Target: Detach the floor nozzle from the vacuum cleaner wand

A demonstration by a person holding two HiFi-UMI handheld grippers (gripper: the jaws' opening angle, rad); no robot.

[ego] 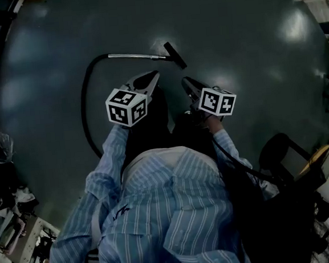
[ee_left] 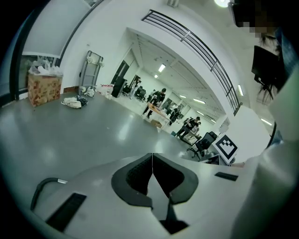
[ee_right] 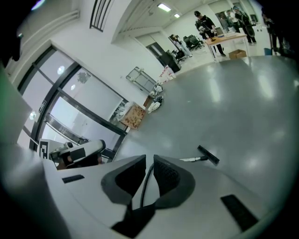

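Well, the job has not started yet. Off to the left of the left gripper, a long black bendy hose (ego: pixel 84 106) curls over the smooth dark grey floor (ego: pixel 247 35). The left gripper (ego: pixel 155 75) hangs in the air with its jaws pressed together, and nothing is between them. Ahead of it, down on the floor, lies the thin shiny silver metal wand (ego: pixel 135 57), which comes out of the hose. The flat black floor nozzle (ego: pixel 175 55) sits on the wand's far end, ahead of both grippers. It is still joined on. The right gripper (ego: pixel 185 81) is up in the air too, near the nozzle but not touching it. Its jaws are pressed together as well and pinch nothing. A thin dark line shows in the slit between them, and I think it is the hose down on the floor. So everything is left to do. I think one gripper must hold the wand and the other must pull the nozzle off.
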